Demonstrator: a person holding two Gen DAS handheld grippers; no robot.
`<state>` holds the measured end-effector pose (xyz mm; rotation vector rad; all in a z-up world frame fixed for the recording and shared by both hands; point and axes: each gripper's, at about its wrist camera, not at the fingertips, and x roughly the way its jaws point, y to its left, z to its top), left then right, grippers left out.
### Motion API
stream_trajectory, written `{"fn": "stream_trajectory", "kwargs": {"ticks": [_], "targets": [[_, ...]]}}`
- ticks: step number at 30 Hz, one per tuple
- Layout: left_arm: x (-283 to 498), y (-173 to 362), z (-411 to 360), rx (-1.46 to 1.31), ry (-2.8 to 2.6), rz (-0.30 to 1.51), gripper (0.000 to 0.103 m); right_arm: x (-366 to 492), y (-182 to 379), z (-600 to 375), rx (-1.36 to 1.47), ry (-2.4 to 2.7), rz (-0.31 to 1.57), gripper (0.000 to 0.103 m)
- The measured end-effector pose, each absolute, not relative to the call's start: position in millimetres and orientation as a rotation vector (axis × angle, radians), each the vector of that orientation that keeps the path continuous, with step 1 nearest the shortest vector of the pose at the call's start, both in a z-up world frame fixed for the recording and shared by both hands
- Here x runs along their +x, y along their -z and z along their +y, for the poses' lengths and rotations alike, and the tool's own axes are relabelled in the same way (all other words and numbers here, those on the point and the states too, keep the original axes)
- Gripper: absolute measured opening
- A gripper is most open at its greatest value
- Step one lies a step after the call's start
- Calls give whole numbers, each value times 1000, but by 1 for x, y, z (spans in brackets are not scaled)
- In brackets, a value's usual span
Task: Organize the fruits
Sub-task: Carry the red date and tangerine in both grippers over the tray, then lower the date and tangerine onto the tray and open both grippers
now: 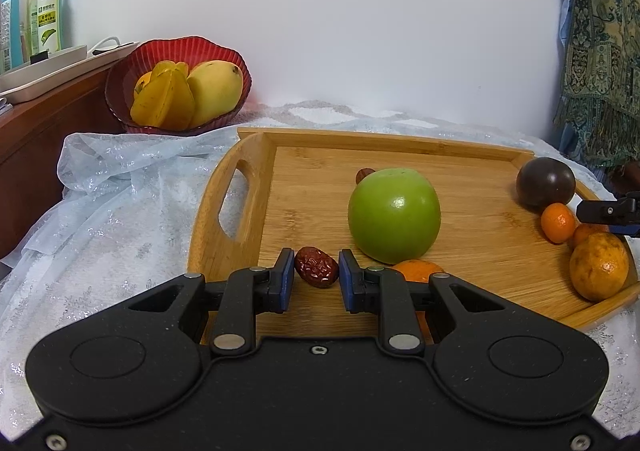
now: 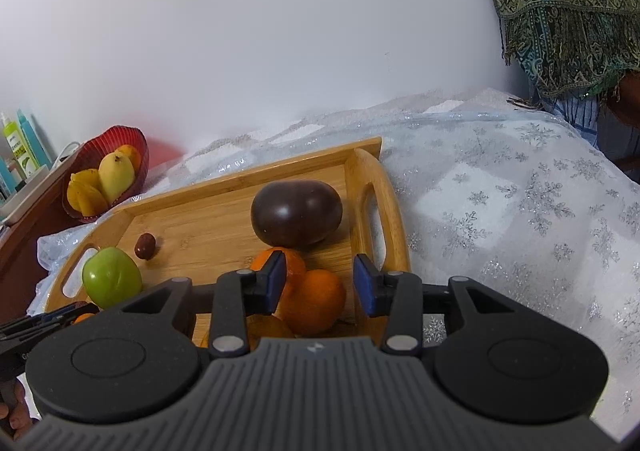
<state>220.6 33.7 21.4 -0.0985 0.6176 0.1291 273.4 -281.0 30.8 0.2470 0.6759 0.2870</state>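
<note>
A wooden tray (image 1: 248, 187) lies on a bed under a pale, glittery cloth (image 1: 100, 211), and beyond its far left corner a red bowl (image 1: 120, 83) already holds a mango (image 1: 216, 91) and a starfruit (image 1: 164, 99). On the tray, the biggest fruit is a green apple (image 1: 394, 215) near the middle. A dark purple fruit (image 1: 545, 182) sits by the right handle, with a cluster of oranges (image 2: 316, 301) in front of it.

The left tool (image 1: 316, 278) has its two blue pads spread a little wider than a wrinkled red date (image 1: 317, 272), which lies on the tray floor right between them. Whether the pads touch it cannot be told, though slim gaps seem to show on each side. The date's long axis runs slantwise, roughly across the gap from pad to pad, so a squeeze would likely press on its ends. The apple stands just beyond and to the right, close enough to be nudged.

The right tool (image 2: 320, 283) is wide open and holds nothing, poised above the oranges. The left one is plainly nearer the date. A second date (image 2: 145, 246) lies behind the apple.
</note>
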Motion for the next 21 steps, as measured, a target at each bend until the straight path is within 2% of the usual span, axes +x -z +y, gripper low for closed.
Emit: {"fn": "stream_trajectory", "kwargs": {"ticks": [14,21], "targets": [[220,-22,34,-100,-127,629,25,269,-37,-279,230,-283,647,47],[212,-30,34,-99,-126,623,41,260,-44,-278,213,-272,609,49]]}}
